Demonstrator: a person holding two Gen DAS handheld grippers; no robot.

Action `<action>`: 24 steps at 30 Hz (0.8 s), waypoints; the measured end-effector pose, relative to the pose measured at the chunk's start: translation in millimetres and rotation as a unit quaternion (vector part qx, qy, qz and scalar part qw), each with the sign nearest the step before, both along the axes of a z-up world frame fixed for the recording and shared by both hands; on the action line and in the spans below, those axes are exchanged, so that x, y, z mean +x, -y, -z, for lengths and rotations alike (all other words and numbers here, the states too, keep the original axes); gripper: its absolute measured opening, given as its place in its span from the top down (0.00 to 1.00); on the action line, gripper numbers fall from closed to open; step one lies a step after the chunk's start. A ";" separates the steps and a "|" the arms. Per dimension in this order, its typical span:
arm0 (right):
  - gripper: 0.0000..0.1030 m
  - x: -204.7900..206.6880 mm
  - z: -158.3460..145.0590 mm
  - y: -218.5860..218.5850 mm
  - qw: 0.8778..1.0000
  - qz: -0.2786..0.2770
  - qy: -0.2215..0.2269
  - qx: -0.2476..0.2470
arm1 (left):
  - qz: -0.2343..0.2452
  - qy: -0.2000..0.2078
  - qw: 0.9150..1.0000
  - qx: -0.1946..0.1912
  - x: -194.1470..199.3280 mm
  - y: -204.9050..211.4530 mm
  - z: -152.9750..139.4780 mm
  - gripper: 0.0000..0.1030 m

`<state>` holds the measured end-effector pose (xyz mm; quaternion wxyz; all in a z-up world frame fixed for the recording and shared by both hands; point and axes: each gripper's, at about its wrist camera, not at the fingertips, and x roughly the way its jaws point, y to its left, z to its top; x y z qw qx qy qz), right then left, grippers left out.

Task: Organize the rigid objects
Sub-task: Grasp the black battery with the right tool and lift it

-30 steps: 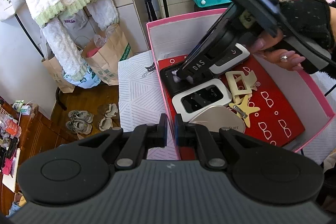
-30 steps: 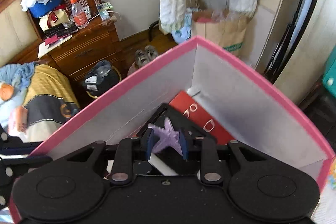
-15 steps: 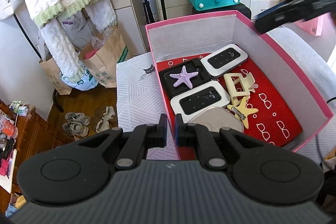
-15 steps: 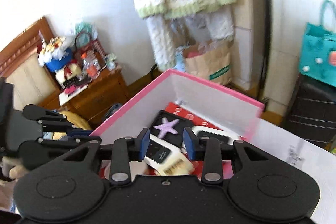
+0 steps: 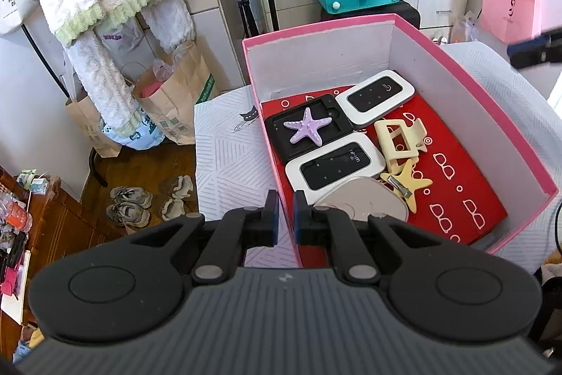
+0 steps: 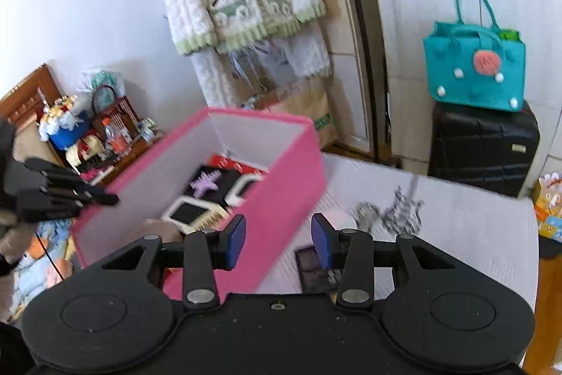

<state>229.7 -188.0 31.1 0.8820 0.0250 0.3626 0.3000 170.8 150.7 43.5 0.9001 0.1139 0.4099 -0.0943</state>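
Table [image 6: 474, 217]: covered by a pale cloth; bare cloth is seen to the right of the box, with small dark items lying blurred near the gripper.
Box [image 5: 491, 115]: pink, open-topped, set on the table; its long axis runs away from the left camera, and red floor at the near right end is left uncovered.
Black tray [image 5: 309, 132]: laid flat in the far left corner of the box.
Purple starfish [image 5: 308, 130]: rested on the tray, one arm pointed toward the box's back wall.
Left gripper [image 5: 284, 217]: held at the box's near rim, jaws almost closed, nothing gripped.
Right gripper [image 6: 278, 236]: held outside the box, jaws spread wide, nothing between them.
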 end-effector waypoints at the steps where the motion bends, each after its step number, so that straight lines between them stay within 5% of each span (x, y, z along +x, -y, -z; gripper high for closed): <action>1: 0.55 -0.2 5.5 1.5 1.000 -0.004 0.003 -0.003 | -0.002 0.000 1.000 -0.002 0.3 -0.3 -0.1 0.93; 6: 0.55 6.4 37.1 5.4 0.999 -0.041 0.007 0.018 | -0.008 -0.005 1.000 -0.009 2.3 -1.8 -0.6 0.93; 15: 0.55 26.8 79.1 -12.7 0.997 -0.051 -0.003 -0.060 | -0.017 -0.009 1.000 -0.003 3.4 1.3 -1.1 0.93; 24: 0.53 28.8 86.6 -24.0 0.992 -0.070 0.016 -0.102 | -0.028 -0.013 1.000 -0.001 7.0 4.0 0.9 0.93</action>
